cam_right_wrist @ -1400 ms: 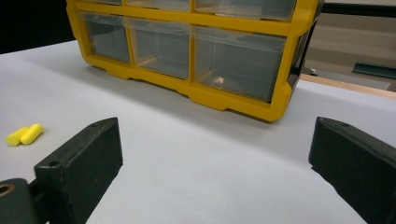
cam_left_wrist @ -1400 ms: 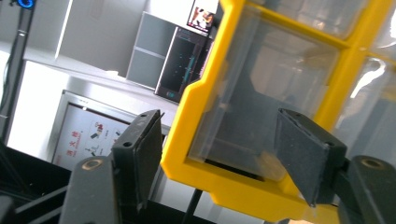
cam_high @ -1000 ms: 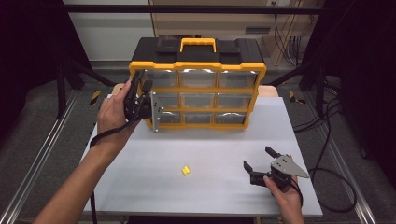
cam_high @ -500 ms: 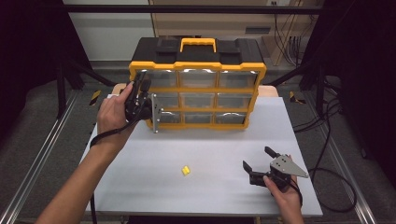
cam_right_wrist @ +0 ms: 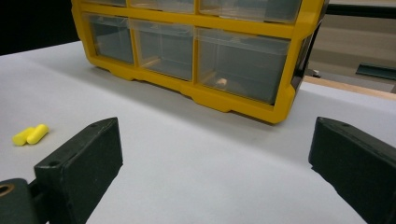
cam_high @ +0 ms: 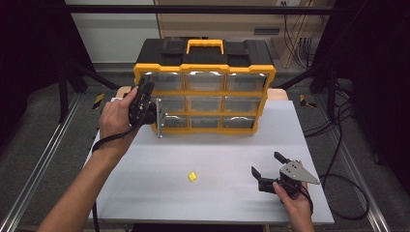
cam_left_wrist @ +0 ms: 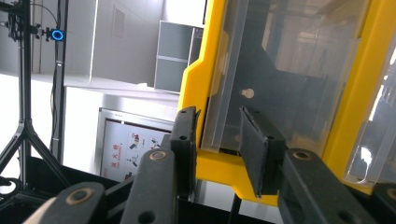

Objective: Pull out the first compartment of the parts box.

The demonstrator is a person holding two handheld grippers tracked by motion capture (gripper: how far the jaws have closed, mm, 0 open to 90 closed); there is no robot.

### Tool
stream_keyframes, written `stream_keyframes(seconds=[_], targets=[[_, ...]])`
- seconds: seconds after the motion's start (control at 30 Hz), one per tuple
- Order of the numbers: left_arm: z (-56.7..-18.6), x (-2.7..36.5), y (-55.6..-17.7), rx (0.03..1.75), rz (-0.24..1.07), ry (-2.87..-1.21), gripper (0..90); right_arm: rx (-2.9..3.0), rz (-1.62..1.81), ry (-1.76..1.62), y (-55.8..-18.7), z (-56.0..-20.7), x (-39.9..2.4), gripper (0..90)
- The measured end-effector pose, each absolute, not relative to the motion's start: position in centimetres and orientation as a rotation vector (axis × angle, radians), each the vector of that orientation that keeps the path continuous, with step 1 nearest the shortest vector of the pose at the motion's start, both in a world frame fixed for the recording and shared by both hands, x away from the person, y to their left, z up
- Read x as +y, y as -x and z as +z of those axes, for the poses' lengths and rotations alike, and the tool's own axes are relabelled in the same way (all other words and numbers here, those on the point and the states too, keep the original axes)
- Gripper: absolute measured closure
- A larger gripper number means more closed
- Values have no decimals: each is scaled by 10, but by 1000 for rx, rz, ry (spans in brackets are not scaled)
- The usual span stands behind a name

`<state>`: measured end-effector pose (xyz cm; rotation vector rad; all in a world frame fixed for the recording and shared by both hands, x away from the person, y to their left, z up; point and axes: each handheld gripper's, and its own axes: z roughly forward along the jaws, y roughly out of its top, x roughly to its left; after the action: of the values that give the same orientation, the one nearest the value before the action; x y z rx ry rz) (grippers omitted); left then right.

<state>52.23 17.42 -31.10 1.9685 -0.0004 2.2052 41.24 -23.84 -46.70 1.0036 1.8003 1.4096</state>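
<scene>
Open room: the white surface (cam_high: 212,159) is bare across its middle and near edge; its far strip is taken by the yellow-and-black plastic drawer cabinet with clear drawers (cam_high: 205,87).

Left claw (cam_high: 153,112) sits at the cabinet's left end, beside the middle row. Its jaws have just been closing. In the left gripper view the left claw (cam_left_wrist: 217,140) straddles the yellow frame edge (cam_left_wrist: 198,88) and the wall of the clear plastic drawer (cam_left_wrist: 280,74): one jaw outside the frame, the other against the drawer. Whether the pads press yet I cannot tell.

Right claw (cam_high: 270,164) rests low near the surface's right front corner, jaws spread wide, nothing between them.

A small yellow cylindrical piece (cam_high: 192,177) lies on the surface left of the right claw, well apart from it and from the cabinet; nothing stands between.
</scene>
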Motion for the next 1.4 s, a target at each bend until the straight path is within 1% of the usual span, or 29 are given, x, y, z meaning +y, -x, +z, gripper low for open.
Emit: stream_keyframes(seconds=[0.33, 0.47, 0.7, 1.27, 1.4], targets=[[-315, 173, -537, -1, 2226, -1997, 695, 1803, 1411, -998, -412, -467, -237, 33], [-315, 174, -542, -29, 2256, -2000, 696, 1810, 1408, -992, -412, -467, -236, 33], [-317, 172, -544, -47, 2282, -1992, 702, 1815, 1409, -982, -412, -468, -235, 33], [-319, 169, -546, -77, 2353, -1948, 806, 1821, 1406, -989, -412, -468, -234, 33], [-320, 169, -546, -77, 2361, -1949, 813, 1822, 1406, -990, -412, -468, -234, 33]])
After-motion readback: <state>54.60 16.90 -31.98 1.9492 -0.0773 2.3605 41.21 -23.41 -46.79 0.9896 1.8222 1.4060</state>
